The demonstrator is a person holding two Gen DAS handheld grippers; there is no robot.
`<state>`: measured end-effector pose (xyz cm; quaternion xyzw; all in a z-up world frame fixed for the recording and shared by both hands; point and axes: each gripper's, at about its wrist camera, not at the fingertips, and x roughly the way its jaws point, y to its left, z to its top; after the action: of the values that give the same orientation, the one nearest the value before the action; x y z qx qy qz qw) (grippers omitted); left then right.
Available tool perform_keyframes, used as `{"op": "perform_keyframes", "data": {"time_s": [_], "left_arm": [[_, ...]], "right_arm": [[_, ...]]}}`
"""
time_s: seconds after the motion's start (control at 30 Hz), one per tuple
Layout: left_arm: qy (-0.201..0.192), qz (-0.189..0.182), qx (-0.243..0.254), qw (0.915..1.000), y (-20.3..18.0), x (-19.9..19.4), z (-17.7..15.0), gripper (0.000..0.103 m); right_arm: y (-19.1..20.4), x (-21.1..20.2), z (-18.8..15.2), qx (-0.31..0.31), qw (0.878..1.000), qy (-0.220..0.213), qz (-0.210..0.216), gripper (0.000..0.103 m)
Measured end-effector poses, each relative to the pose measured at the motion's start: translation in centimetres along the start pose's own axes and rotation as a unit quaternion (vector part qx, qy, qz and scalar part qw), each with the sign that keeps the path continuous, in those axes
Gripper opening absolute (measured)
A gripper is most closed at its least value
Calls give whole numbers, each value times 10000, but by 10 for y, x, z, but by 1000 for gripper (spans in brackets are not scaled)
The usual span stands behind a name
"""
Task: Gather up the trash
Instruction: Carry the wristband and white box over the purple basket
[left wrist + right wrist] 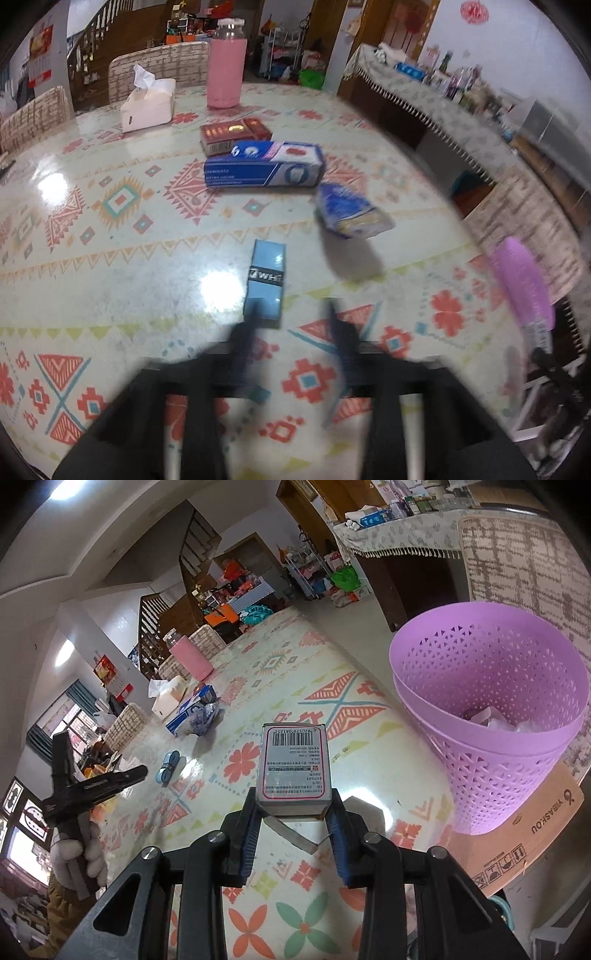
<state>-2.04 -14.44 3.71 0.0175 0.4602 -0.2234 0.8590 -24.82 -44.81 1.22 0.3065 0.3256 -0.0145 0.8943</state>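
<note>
Several boxes left on the table, one box held near the bin

Left wrist view: the left gripper is seen blurred, jaws apart and empty, above a small light-blue box on the patterned table. Farther off lie a blue crumpled packet, a long blue carton and a red pack, all still uncollected. Only an edge of the purple basket is shown.

Right wrist view: a grey barcode box is clamped in the right gripper, short of the purple basket, where some white scraps already lie. What those scraps are cannot be made out.
</note>
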Motion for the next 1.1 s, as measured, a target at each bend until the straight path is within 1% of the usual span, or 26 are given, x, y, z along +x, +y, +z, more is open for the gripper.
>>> {"op": "perform_keyframes", "data": {"time_s": [0.03,0.1,0.23,0.27,0.3,0.33,0.37,0.4,0.5,0.53,0.63,0.7,0.73,0.8,0.9,1.03,1.1], "left_arm": [[-47,202,37,9998,1,6,1,79],[-63,461,142,9988,2,14,3,79],[23,581,226,9981,4,29,9,77],[75,606,229,9979,4,34,10,64],[196,641,230,9975,5,41,11,36],[129,830,285,9961,3,41,12,31],[157,982,347,9944,1,43,12,25],[148,990,337,9944,0,42,13,25],[136,862,193,9960,0,36,10,25],[108,790,179,9967,-1,32,9,25],[-73,334,233,9991,-16,8,5,25],[-190,-3,385,9991,-34,-9,4,25],[-227,-95,482,9985,-43,-14,4,25],[-314,-286,788,9960,-70,-25,3,25],[-327,-601,1149,9910,-107,-31,3,25],[-174,-1198,1532,9808,-168,-26,11,25],[-65,-1435,1651,9758,-195,-20,15,25]], "right_arm": [[-1,1,-1,15,10000,18,26,38],[-2,2,-1,26,10000,34,43,38],[-7,2,0,45,10000,57,36,39],[-9,2,0,67,10000,57,37,39],[-10,3,1,84,9999,56,39,39],[-11,3,1,100,9999,55,38,39],[-13,3,1,110,9999,56,37,39],[-14,3,1,113,9999,59,34,39],[-17,2,2,125,9999,64,27,39],[-18,1,2,124,9999,59,31,39],[-21,-3,4,118,9999,4,39,39],[-24,-5,8,129,9999,-47,42,39],[-27,-7,11,153,9998,-92,50,39],[-32,-11,15,196,9996,-168,60,39],[-40,-19,21,245,9993,-282,50,38],[-55,-34,31,299,9985,-460,-77,38],[-65,-44,38,333,9977,-563,-195,38]]}}
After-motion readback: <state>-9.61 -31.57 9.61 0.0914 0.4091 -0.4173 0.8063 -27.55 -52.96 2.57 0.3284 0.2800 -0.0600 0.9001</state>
